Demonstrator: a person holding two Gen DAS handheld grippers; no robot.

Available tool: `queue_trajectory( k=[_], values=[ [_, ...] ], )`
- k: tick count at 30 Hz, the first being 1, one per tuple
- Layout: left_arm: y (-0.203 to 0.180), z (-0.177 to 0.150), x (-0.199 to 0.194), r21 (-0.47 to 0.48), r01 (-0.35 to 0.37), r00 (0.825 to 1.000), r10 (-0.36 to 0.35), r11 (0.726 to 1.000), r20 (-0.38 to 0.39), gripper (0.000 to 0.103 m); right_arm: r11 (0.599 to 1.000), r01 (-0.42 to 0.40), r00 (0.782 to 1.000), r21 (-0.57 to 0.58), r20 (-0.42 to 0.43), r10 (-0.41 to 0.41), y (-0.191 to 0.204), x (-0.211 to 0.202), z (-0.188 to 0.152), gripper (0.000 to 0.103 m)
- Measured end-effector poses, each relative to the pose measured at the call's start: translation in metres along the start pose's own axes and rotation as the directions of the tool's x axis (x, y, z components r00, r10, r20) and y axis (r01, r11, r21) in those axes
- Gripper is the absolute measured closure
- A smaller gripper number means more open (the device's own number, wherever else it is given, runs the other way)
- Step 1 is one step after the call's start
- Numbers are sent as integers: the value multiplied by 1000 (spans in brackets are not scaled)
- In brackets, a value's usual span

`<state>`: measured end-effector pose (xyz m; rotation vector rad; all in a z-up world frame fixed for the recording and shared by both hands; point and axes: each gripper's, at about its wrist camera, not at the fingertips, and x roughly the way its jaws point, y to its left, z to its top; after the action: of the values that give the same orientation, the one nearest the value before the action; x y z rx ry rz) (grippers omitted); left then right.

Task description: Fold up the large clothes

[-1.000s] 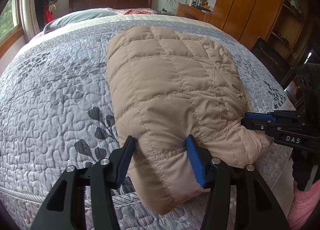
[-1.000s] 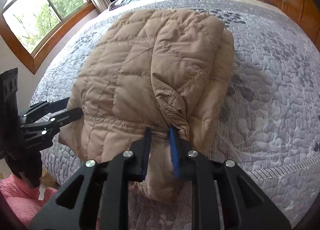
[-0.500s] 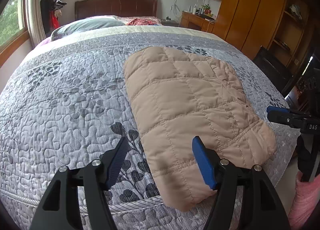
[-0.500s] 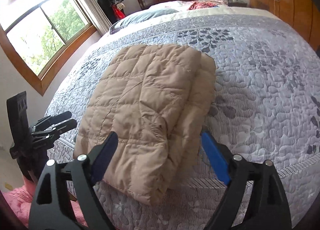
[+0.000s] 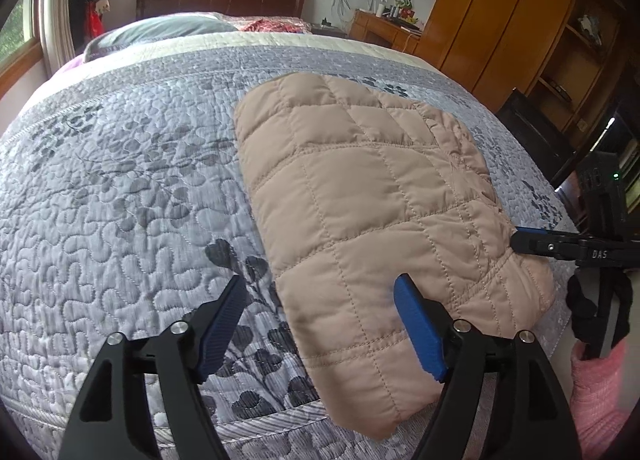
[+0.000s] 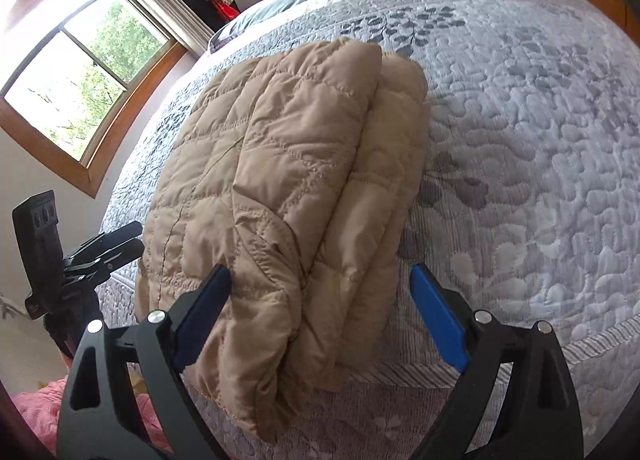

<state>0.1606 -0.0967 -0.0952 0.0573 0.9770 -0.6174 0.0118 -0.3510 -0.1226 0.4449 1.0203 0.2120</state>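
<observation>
1. While its jaws have just been opening, the left gripper (image 5: 320, 324) stands wide, gripping nothing; the near-left edge of the folded beige quilted jacket (image 5: 360, 196) shows between its fingers.
2. Jaws likewise just opened, the right gripper (image 6: 320, 312) straddles the jacket's near-right corner, pads clear.
3. The jacket lies flat on the grey floral bedspread (image 5: 120, 200), at the bed's near edge.

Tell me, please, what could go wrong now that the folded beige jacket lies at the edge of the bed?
1. The folded jacket overhangs the near edge of the bed; puffy and slippery-looking, it might slide off.
2. Its layers look loosely stacked in the right wrist view and could spring apart, since both jaws have just been opening.
3. The open right gripper has one pad close against the fabric and might drag the fold; the open left gripper straddles the jacket's side edge.
</observation>
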Motion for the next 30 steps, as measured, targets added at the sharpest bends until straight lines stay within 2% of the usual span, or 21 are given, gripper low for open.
queue_trajectory(
  k=[7,13,17,21,22,23,25,26,28,30],
  values=[
    [6,-1,16,-34,126,991,-128,991,-45,22,993,-104,993,53,-47,107,-15,21,3,11],
    [23,-4,41,-118,289,951,-299,950,-81,13,977,-191,978,92,-67,197,-26,39,7,9],
    [30,-5,56,-171,355,924,-373,919,-82,9,966,-234,968,107,-68,242,-31,50,8,9],
    [35,-8,66,-227,403,902,-427,887,-68,9,962,-258,964,87,-48,263,-30,57,8,11],
    [34,-9,65,-227,403,903,-426,887,-59,14,963,-259,964,80,-41,263,-28,57,8,19],
    [32,-9,61,-212,397,909,-415,893,-48,23,964,-257,965,70,-35,260,-25,58,9,25],
    [28,-10,52,-184,393,914,-404,901,-24,36,963,-266,964,39,-17,267,-17,50,4,45],
    [27,-10,48,-176,398,914,-407,900,-11,43,962,-272,962,30,-8,273,-12,46,2,49],
    [28,-10,40,-167,411,910,-415,896,12,49,960,-280,960,3,19,280,-4,37,2,58],
    [29,-9,34,-165,422,906,-422,891,37,52,959,-282,958,-31,47,283,5,28,3,60]
  ],
)
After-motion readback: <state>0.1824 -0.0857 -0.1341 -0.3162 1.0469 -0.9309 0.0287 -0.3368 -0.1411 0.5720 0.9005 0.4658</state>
